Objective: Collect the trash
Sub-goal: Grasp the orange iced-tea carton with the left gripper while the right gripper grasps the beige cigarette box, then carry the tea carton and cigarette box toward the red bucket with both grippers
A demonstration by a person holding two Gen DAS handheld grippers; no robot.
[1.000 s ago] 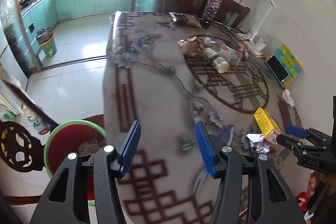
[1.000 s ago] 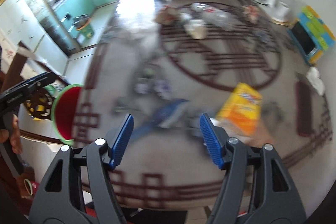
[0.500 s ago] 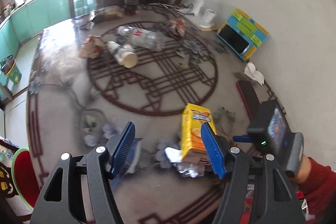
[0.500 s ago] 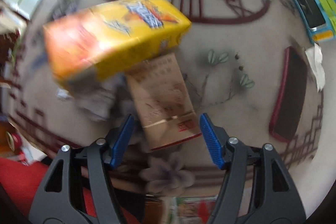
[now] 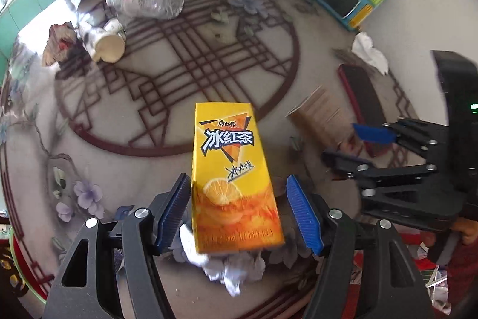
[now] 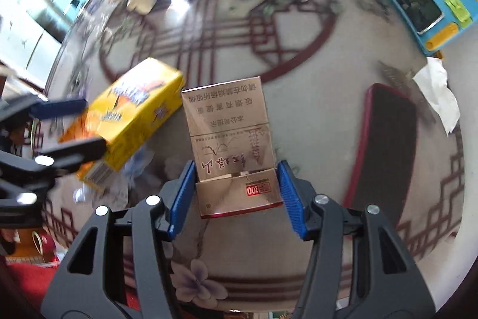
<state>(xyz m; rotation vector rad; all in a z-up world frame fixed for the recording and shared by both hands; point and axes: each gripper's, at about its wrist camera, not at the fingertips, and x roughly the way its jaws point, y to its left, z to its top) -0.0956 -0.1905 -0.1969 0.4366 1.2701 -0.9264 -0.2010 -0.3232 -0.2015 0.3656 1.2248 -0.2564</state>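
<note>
Left view: left gripper [image 5: 239, 214] jaws apart around yellow carton [image 5: 233, 184]; crumpled paper [image 5: 230, 268] beneath.
Right view: right gripper [image 6: 236, 196] jaws closing beside cigarette pack [image 6: 233, 145], apart.

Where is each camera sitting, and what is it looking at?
Left wrist view: sits on the left gripper, looking down at the yellow drink carton between its open fingers; the right gripper shows beside it.
Right wrist view: sits on the right gripper, looking down at the brown cigarette pack; its jaws are closing around it. The left gripper shows too.
Both views share the carton, the pack and the patterned table.
</note>
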